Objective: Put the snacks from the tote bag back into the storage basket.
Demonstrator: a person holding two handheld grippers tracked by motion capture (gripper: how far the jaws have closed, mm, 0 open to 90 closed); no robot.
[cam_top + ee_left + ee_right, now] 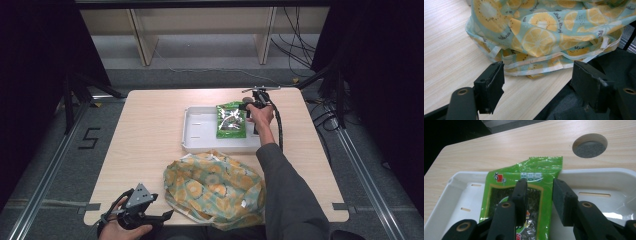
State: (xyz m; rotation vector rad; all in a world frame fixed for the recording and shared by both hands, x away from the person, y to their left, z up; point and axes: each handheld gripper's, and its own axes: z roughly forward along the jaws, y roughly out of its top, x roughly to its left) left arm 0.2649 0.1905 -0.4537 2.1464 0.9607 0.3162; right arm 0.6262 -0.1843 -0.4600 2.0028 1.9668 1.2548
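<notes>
A green seaweed snack packet (231, 121) (504, 183) lies in a white tray (200, 131) (599, 173) on the far half of the table, its top edge resting on the tray's far rim. My right gripper (246, 105) (540, 187) hovers over the packet's right side. Its jaws are open: one is above the packet, the other is past its right edge, and neither pad presses on it. My left gripper (162, 217) (537, 72) rests at the table's front left edge. It is open and holds nothing, and it faces a fruit-print cloth bag (215, 187) (541, 37).
The wooden table (150, 130) has bare room on its left half. A round grey cable grommet (589, 145) sits in the tabletop beyond the tray. Dark curtains flank the table, and a shelf and cables stand behind it.
</notes>
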